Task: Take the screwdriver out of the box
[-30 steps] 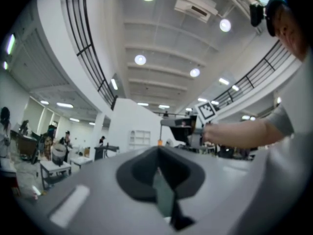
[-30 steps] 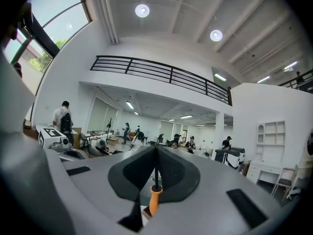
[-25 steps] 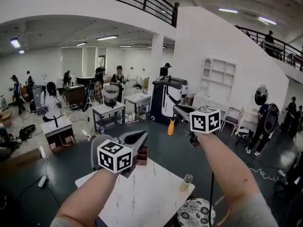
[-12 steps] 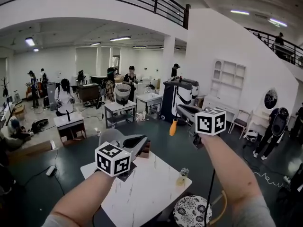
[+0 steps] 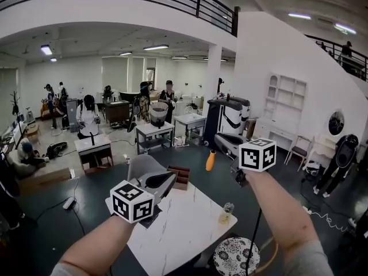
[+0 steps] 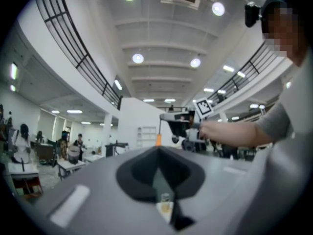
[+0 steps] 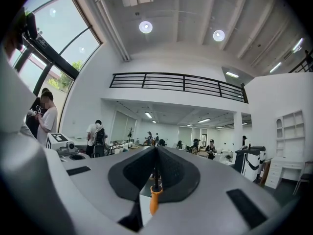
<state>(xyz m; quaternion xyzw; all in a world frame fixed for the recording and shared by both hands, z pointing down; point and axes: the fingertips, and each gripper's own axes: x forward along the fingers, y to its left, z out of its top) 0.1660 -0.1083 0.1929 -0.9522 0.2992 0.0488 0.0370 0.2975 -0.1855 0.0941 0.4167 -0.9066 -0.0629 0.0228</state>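
over the last second the left tongs [image 5: 170, 179] have sunk toward the near left. the brown box [image 5: 179, 177], which they half covered, now shows whole at the far edge of the white marble table [image 5: 172, 234]. the right tongs [image 5: 219, 141] stay up in the air beyond that far edge, clamped on the thin shaft of the screwdriver [image 5: 211, 160]. its orange handle hangs down, clear of the box and off to its right. the right gripper view shows both jaws pressed on the shaft, with the handle just below them. the left tongs are pressed together with nothing between them, above the table just beside the box. what lies in the box cannot be made out from here. a small glass bottle [image 5: 226, 213], yellowish in its lower part, stands near the table's right corner.
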